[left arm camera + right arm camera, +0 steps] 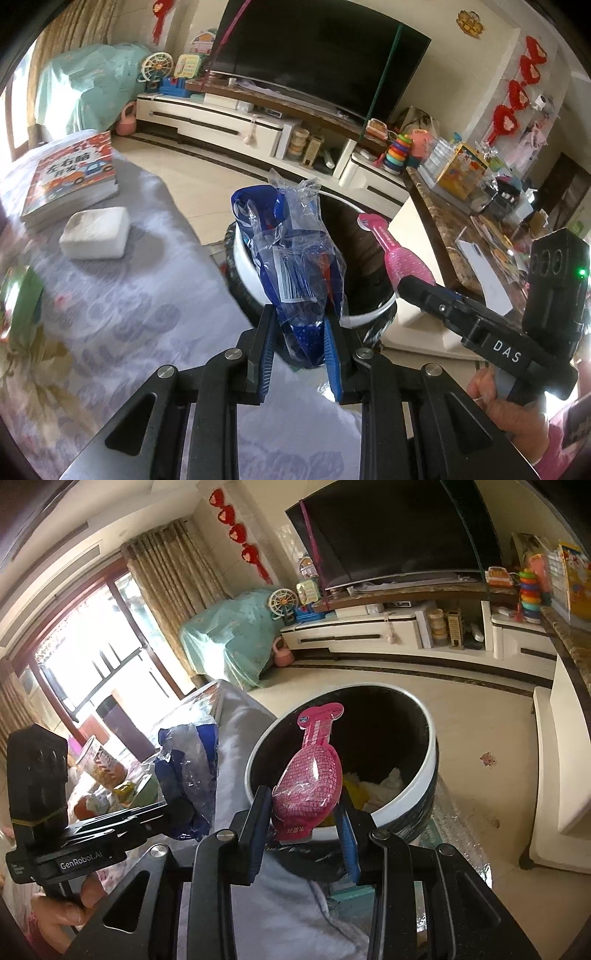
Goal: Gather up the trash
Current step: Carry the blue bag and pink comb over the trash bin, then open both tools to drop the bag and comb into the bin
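Pinching wrappers: blue bag in L tongs, pink pack in R tongs.

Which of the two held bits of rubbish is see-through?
The crumpled blue wrapper in the left claw: it is part clear film. The pink wrapper in the right claw is solid coloured.

This is a family living room. A big dark television stands on a long, low white TV cabinet, whose shelves are crowded with children's toys, a ring stacker and a little ferris wheel among them. Red festive decorations hang on the pale walls, tan curtains frame a wide window, and a children's book lies on the cloth-covered table.
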`<state>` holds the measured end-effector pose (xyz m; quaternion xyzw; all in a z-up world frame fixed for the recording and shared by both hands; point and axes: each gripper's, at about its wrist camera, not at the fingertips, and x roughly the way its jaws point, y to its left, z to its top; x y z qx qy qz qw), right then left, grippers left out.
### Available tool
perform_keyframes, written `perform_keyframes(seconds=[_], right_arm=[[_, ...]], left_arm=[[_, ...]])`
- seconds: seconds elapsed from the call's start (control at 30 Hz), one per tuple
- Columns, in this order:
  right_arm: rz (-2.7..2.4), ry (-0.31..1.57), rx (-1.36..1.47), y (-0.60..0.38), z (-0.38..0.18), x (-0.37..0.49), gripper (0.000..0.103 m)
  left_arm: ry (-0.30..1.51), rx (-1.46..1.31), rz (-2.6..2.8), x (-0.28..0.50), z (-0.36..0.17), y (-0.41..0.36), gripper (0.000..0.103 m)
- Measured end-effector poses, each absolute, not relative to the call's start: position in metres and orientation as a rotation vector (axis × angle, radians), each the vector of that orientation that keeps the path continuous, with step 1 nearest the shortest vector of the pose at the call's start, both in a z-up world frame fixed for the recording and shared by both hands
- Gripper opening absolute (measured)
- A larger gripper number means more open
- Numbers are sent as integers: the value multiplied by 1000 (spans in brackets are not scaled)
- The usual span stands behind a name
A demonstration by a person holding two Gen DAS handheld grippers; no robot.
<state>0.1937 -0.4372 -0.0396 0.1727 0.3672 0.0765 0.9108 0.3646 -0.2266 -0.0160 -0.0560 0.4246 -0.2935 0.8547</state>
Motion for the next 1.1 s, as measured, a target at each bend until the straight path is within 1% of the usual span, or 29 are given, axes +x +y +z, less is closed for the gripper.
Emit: perform_keyframes(seconds=[0.6, 1.1], right_arm=[[124, 791, 330, -456, -47, 230, 35], [106, 811, 326, -464, -54, 240, 35]], left_arm=[[938, -82, -622, 422, -27, -272, 23], [966, -71, -618, 438, -37, -290, 24]])
